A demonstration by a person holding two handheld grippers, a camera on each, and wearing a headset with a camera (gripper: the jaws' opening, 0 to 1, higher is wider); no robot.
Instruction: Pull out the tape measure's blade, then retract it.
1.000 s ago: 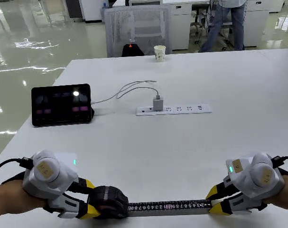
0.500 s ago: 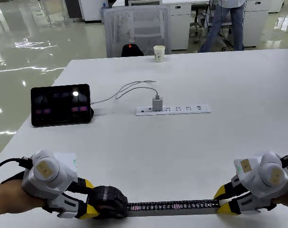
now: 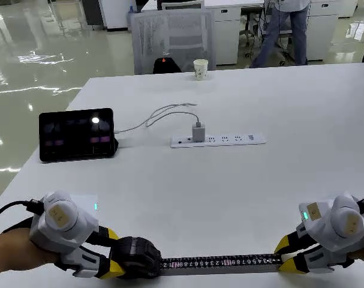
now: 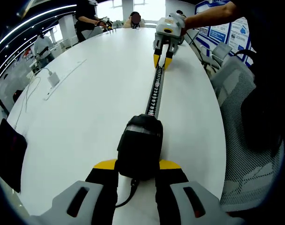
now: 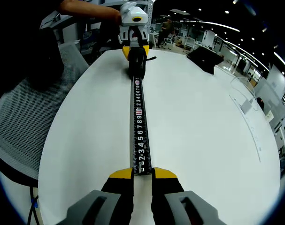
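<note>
The black tape measure case (image 3: pixel 135 257) rests on the white table near its front edge, clamped by my left gripper (image 3: pixel 111 259). In the left gripper view the case (image 4: pixel 140 146) sits between the yellow-tipped jaws of that gripper (image 4: pixel 137 165). A dark numbered blade (image 3: pixel 220 262) runs flat to the right from the case. My right gripper (image 3: pixel 285 257) is shut on the blade's end. In the right gripper view the blade (image 5: pixel 139 130) stretches from my right gripper (image 5: pixel 142 173) straight to the far case (image 5: pixel 136 55).
A dark tablet (image 3: pixel 77 133) stands at the left. A white power strip (image 3: pixel 219 140) with a charger and cable lies mid-table. A paper cup (image 3: pixel 200 68) sits at the far edge, a mesh chair (image 3: pixel 173 37) behind it. A person (image 3: pixel 283 24) stands beyond.
My right gripper has moved further right with the blade end, so more blade is out of the case. The left gripper and case have stayed put.
</note>
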